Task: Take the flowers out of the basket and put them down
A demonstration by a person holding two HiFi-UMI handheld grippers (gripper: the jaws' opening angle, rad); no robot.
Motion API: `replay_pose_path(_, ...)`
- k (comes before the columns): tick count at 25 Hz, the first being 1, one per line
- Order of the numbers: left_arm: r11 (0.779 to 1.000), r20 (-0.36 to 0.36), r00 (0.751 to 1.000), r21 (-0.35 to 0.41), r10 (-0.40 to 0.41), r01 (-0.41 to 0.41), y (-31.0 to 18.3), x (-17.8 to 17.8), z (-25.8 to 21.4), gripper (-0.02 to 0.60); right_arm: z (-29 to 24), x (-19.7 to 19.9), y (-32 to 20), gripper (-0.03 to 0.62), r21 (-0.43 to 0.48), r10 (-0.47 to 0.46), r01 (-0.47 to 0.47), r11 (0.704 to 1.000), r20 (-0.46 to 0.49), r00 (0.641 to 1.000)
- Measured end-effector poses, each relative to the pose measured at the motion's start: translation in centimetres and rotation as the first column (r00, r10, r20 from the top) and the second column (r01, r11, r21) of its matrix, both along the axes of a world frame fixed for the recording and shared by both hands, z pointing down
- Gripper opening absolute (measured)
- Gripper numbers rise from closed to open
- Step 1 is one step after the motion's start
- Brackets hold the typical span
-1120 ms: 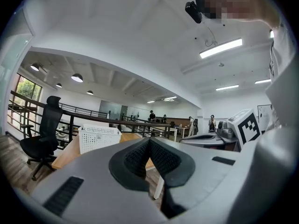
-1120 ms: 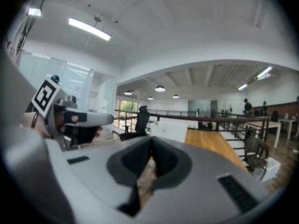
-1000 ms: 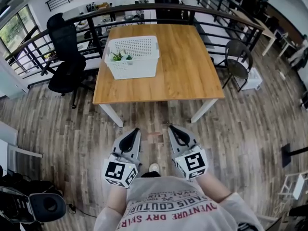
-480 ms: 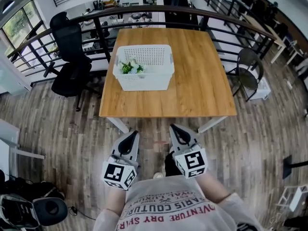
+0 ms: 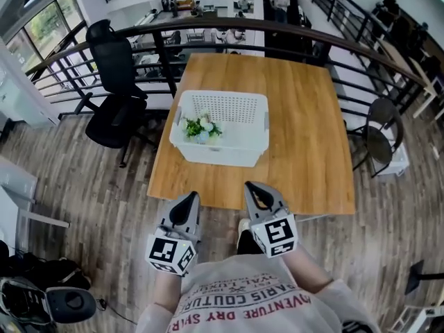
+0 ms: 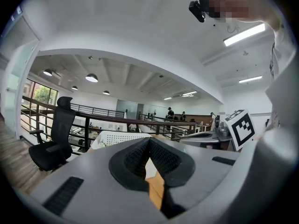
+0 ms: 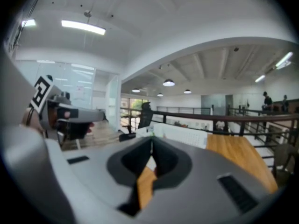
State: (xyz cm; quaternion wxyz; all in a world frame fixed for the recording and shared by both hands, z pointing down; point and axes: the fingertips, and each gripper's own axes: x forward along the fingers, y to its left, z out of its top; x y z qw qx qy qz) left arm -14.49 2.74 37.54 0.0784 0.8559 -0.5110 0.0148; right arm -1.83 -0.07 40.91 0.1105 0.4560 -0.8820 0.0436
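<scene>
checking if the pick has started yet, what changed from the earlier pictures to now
The person walked up to the table: it and the basket now sit closer, the table's near edge right by the tips of the left gripper and right gripper. Nothing taken hold of or let go. Unchanged: both grippers' jaws shut and empty, flowers in the basket's left end.

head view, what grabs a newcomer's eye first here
The white basket sits on the wooden table, with a small bunch of flowers in its left end. Nearer the camera, the left gripper and right gripper point toward the table, both shut and empty.
</scene>
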Motion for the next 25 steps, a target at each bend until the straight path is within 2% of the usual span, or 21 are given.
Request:
replay_pose_path(7,0.997,0.01,0.997,0.014,-0.073,0.073,-11.5,1.7,-0.9,0.023,-1.0,1.2,-12.4,0.029,0.01,-0.086,0.086,0.996,0.013,0.996)
replay_pose_path(12,0.996,0.001,0.996,-0.01,-0.087,0.087,-17.1,2.3,-0.3,0.023,-0.4,1.7,-18.1,0.029,-0.02,-0.103,0.104,0.994,0.037,0.994)
replay_pose_path(16,0.996,-0.007,0.996,-0.002,-0.091,0.091,-19.8,-0.2,-0.7,0.023,-0.4,-0.1,-20.5,0.029,-0.047,-0.107,0.109,0.993,0.039,0.993)
replay_pose_path(19,0.996,-0.02,0.996,-0.029,-0.087,0.086,-21.8,-2.5,-0.2,0.023,-0.1,-1.6,-22.5,0.029,-0.085,-0.097,0.101,0.991,0.046,0.994)
replay_pose_path(25,0.999,-0.027,0.999,-0.037,-0.021,0.02,-25.2,-6.7,0.1,0.023,0.0,-4.7,-25.5,0.029,-0.109,-0.065,0.067,0.992,0.027,0.998)
